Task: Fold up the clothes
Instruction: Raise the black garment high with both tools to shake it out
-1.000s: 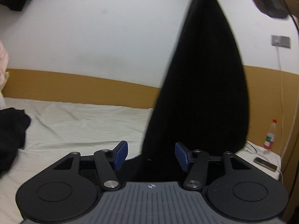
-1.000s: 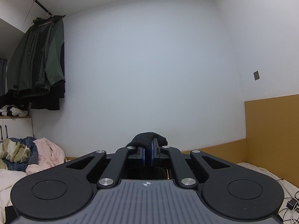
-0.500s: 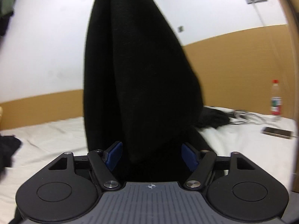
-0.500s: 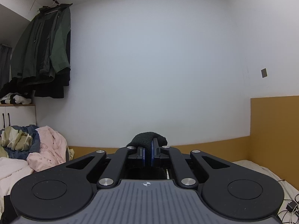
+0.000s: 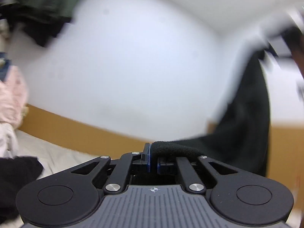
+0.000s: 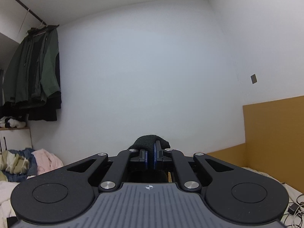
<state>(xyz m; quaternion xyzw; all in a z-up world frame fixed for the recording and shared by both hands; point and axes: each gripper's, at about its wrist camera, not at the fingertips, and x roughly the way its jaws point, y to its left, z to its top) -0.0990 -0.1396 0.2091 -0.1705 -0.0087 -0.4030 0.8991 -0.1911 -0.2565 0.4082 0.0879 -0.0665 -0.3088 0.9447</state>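
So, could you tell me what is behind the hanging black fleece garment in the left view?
Behind the black fleece garment show white wall and a tan wooden panel. Whatever lies directly behind the cloth is covered.

The garment (image 5: 245,117) is plain black with a fuzzy nap; its bunched edge (image 6: 150,142) looks the same charcoal black in the right wrist view. Both grippers, left (image 5: 152,160) and right (image 6: 150,158), are matte black with blue pads, silver screws and a grey ribbed body. The wall (image 6: 142,66) is white, with ochre-brown panelling (image 6: 273,129) along its foot. The jacket (image 6: 36,72) is dark green over black. The heap of clothes (image 6: 38,161) mixes pale pink, denim blue and cream. The bed sheet (image 5: 62,155) is off-white, and another black garment (image 5: 17,172) lies on it.
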